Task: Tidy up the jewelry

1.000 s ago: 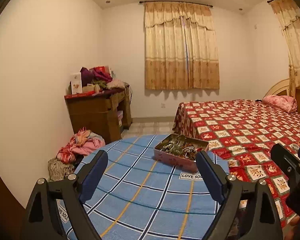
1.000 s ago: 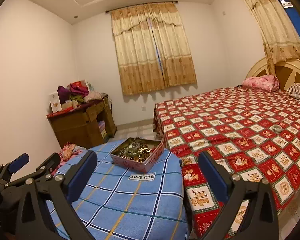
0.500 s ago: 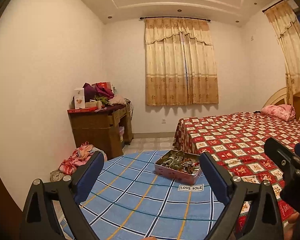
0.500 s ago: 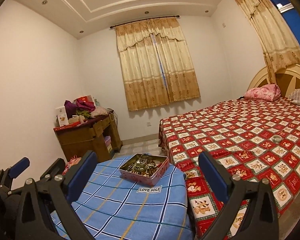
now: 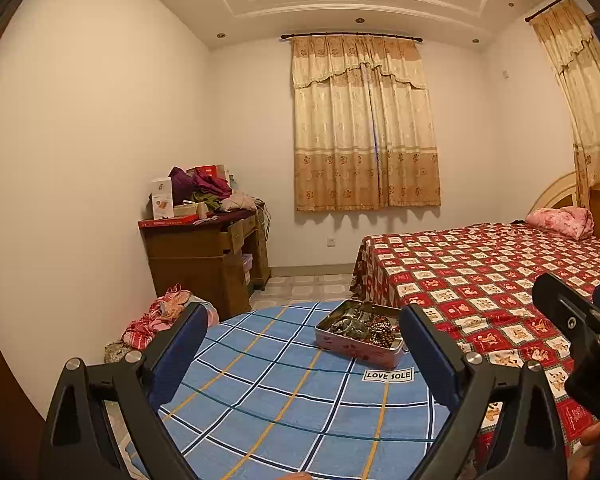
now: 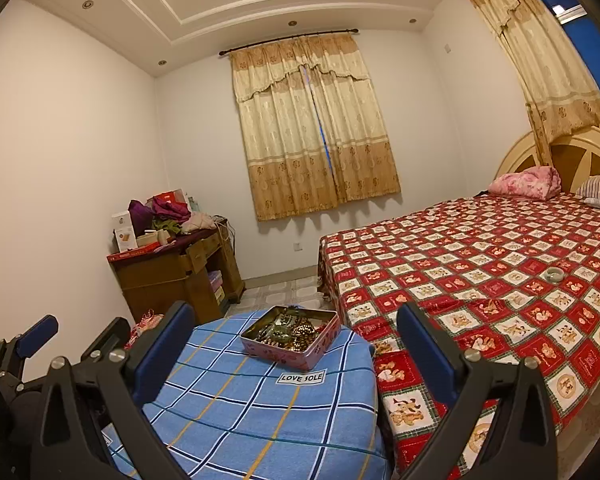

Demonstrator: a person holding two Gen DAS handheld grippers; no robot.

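Note:
A pink metal tin (image 5: 358, 347) full of tangled bracelets and bead strings (image 5: 365, 326) sits at the far right of a round table under a blue checked cloth (image 5: 268, 392). The tin (image 6: 296, 350) also shows in the right wrist view. My left gripper (image 5: 302, 344) is open and empty, held back from the tin above the table. My right gripper (image 6: 288, 338) is open and empty too, also short of the tin. A small green ring-like item (image 6: 555, 274) lies on the bed.
A bed with a red patterned cover (image 5: 480, 280) stands right of the table, pink pillow (image 5: 560, 220) at its head. A wooden desk piled with clothes and boxes (image 5: 204, 240) stands by the left wall, a heap of clothes (image 5: 156, 320) on the floor.
Both grippers have tilted up and drawn back, so the tin and table sit lower and smaller in both views. Both stay open and empty.

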